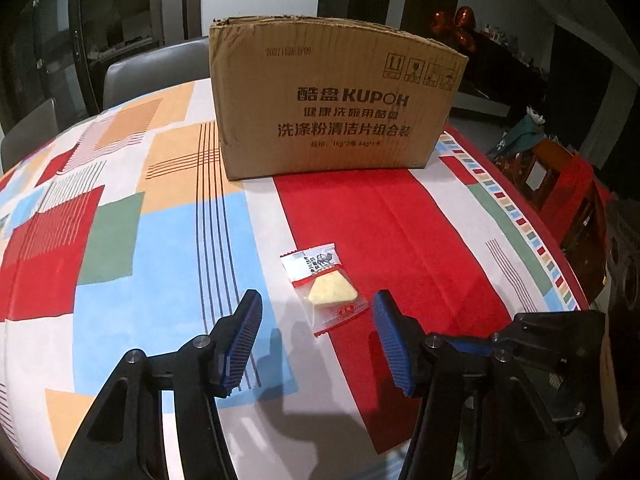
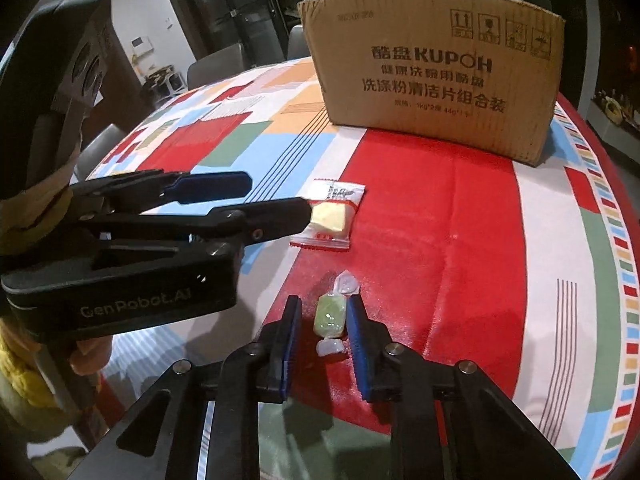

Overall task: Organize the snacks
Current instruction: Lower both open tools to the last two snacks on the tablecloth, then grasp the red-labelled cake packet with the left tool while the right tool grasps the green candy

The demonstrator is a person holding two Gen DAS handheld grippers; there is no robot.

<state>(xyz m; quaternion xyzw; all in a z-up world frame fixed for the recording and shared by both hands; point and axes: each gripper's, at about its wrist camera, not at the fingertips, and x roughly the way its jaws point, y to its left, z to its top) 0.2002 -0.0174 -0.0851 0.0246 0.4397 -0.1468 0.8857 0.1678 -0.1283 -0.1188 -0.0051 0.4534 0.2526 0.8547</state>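
On the patterned tablecloth point(image 1: 140, 240), before the cardboard box point(image 1: 336, 104), the left gripper point(image 1: 316, 308) straddles a snack packet point(image 1: 324, 292), jaws apart; the right gripper point(image 2: 324, 316) flanks a green candy point(image 2: 330, 316), one pad touching, the other clear.

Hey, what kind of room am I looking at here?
Probably a home dining room: a table under a colourful patchwork tablecloth, grey dining chairs pushed up to its far edge, and glass-doored cabinets along the wall behind. A cardboard box and wrapped snacks sit on the table.
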